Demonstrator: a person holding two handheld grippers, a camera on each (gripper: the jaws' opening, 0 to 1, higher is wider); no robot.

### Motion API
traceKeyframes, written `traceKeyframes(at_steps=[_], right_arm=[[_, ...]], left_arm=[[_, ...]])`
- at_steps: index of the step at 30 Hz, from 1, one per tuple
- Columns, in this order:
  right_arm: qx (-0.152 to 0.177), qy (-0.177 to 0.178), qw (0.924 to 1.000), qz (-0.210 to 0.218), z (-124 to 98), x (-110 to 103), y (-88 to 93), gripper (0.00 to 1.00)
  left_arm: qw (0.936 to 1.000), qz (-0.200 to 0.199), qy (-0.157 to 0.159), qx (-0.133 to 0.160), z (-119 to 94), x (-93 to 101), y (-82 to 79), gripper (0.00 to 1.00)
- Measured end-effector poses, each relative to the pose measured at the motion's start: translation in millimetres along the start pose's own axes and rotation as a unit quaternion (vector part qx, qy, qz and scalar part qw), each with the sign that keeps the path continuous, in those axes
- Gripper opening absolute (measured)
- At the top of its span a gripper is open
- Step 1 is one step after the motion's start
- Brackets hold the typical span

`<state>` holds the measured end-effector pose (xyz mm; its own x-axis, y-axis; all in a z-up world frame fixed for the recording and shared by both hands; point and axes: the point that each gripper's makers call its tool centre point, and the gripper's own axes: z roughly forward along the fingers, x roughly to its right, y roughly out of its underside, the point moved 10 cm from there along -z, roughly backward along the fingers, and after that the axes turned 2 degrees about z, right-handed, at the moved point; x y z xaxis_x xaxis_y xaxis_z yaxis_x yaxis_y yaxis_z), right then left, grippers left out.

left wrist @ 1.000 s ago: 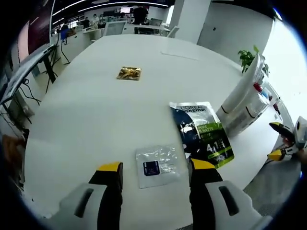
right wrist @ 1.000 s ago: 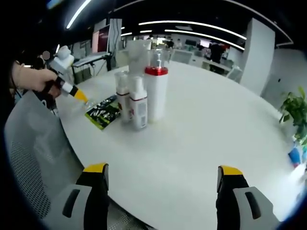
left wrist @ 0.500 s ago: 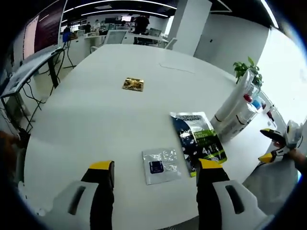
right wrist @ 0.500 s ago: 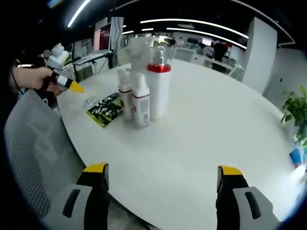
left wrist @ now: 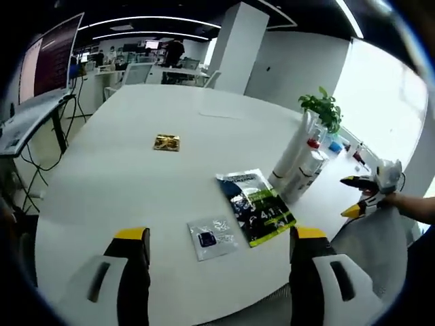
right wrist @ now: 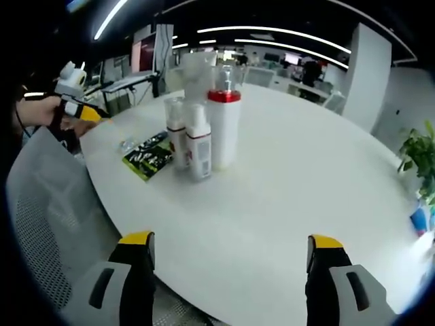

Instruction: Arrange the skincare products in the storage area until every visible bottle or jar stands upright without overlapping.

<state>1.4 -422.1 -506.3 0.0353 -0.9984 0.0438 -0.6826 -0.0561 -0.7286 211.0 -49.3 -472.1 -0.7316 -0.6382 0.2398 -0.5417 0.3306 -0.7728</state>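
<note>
Both grippers gape empty, jaws wide apart, and the upright bottles stand ahead-left of the right gripper, well beyond the left gripper.

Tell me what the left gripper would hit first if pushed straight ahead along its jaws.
Probably the small clear sachet, lying flat on the white table between the left gripper's open jaws. The green-and-black packet lies just to its right. Depth is uncertain.

Bare table is lying wide in front of the right gripper; the bottles are standing close together, blocking the left.
</note>
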Motion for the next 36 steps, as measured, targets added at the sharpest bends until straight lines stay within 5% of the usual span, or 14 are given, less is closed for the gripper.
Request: traceKeyframes(at_steps=[8, 15, 21, 36], right_arm=[[-0.003, -0.002, 1.0000, -0.002, 1, 0, 0.5, 0.96], [-0.006, -0.004, 1.0000, -0.004, 1, -1, 0.4, 0.96], [-0.009, -0.005, 0.9999, -0.007, 1, -1, 1.5, 0.96], [-0.013, -0.010, 0.9998, -0.009, 3, -1, 1.8, 0.96]], left_arm=[[0.9994, 0.020, 0.014, 0.025, -7, 1.7, 4.7, 0.99], [0.9988, 0.022, 0.017, 0.041, 0, 7.9, 8.9, 0.99], [0.9990, 0.035, 0.018, 0.022, 14, 5.7, 21.5, 0.99], [0.9992, 0.036, 0.004, 0.018, 12, 1.8, 22.4, 0.97]])
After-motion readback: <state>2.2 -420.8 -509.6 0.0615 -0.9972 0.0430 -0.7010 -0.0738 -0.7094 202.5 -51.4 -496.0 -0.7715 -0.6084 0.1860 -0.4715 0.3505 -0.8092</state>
